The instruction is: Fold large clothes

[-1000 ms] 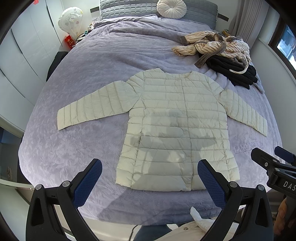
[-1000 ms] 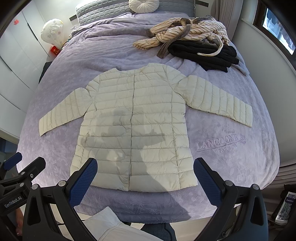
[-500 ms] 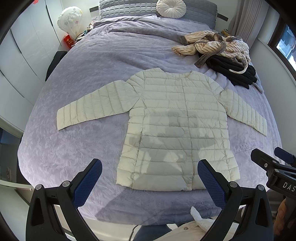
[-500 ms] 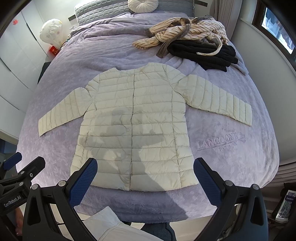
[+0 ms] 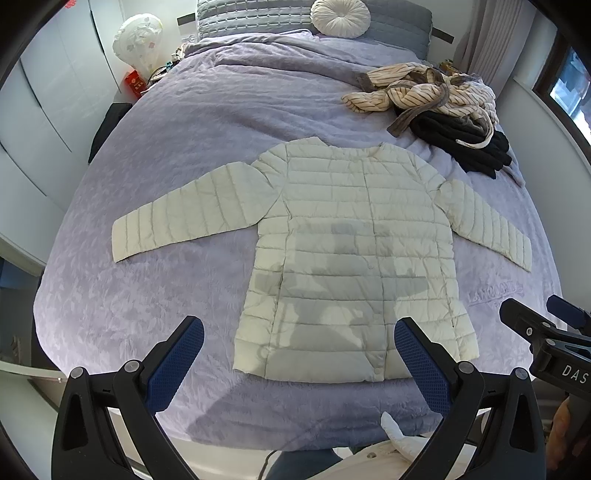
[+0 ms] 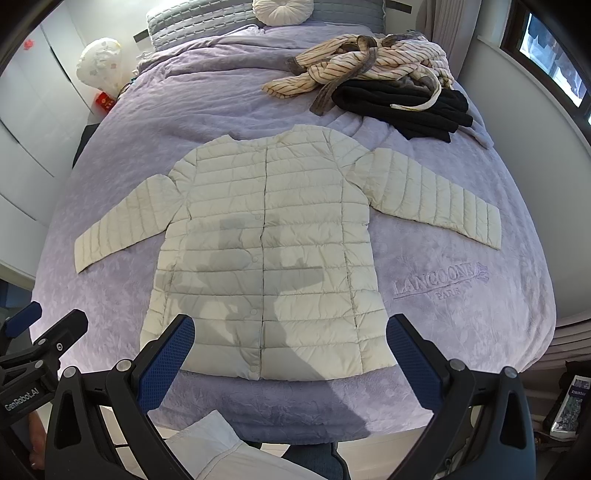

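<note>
Left wrist view: jacket (image 5: 354,258) flat on bed (image 5: 184,147), sleeves spread sideways, hem toward me. Both grippers, left (image 5: 299,363) and right (image 6: 290,360), gape empty above hem; I'd say left is nearer left sleeve (image 5: 192,214).

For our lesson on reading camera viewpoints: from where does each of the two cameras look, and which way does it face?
Left wrist: sits on the left hand-held gripper, above the bed's foot, facing the headboard across the cream jacket; its open blue fingers and the right gripper's tip show.
Right wrist: sits on the right hand-held gripper, same direction, slightly further right; its open fingers and the left gripper's tip show.
Shared: the jacket, the purple blanket, the striped and black clothes pile, the round pillow.
</note>
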Demonstrator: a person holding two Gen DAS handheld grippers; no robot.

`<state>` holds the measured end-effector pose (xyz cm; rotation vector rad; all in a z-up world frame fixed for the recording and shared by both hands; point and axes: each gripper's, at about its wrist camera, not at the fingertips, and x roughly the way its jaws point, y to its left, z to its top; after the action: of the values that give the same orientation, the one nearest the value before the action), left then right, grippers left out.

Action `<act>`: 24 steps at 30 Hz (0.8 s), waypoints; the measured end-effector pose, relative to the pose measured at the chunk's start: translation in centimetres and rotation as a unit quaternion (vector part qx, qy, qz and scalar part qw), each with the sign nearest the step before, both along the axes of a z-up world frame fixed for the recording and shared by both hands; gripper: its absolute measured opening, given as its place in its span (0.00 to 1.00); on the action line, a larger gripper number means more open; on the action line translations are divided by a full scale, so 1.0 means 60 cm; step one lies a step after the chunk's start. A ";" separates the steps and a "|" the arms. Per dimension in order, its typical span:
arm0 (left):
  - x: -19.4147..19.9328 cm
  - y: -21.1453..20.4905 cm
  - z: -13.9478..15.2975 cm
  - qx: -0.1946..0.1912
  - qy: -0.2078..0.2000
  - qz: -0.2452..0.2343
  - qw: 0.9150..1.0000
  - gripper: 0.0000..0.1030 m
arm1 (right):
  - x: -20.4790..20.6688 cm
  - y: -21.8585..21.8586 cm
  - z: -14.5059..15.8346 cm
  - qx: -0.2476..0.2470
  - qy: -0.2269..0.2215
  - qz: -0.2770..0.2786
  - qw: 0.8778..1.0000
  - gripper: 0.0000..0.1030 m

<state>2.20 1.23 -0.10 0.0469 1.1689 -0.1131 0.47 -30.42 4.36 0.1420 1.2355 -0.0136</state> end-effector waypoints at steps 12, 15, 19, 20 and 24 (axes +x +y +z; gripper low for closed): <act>0.004 0.018 -0.002 -0.007 0.002 0.020 1.000 1.00 | -0.003 -0.003 -0.012 0.000 0.005 0.004 1.000 1.00; 0.007 0.038 -0.008 -0.020 0.007 0.031 0.999 1.00 | -0.001 -0.003 -0.017 0.004 0.010 0.002 1.000 1.00; 0.016 0.071 -0.019 -0.036 0.022 0.039 0.998 1.00 | 0.013 0.008 -0.021 0.022 0.019 0.000 1.000 1.00; 0.020 0.079 -0.021 -0.039 0.025 0.040 0.998 1.00 | 0.015 0.009 -0.023 0.026 0.020 0.000 0.999 1.00; 0.034 0.121 -0.038 -0.039 0.030 0.056 0.997 1.00 | 0.029 0.025 -0.032 0.056 0.019 0.008 0.998 1.00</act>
<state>4.26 8.52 -2.40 -0.0919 1.2236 -0.0614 2.20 -28.93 2.42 0.2303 1.2753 0.0660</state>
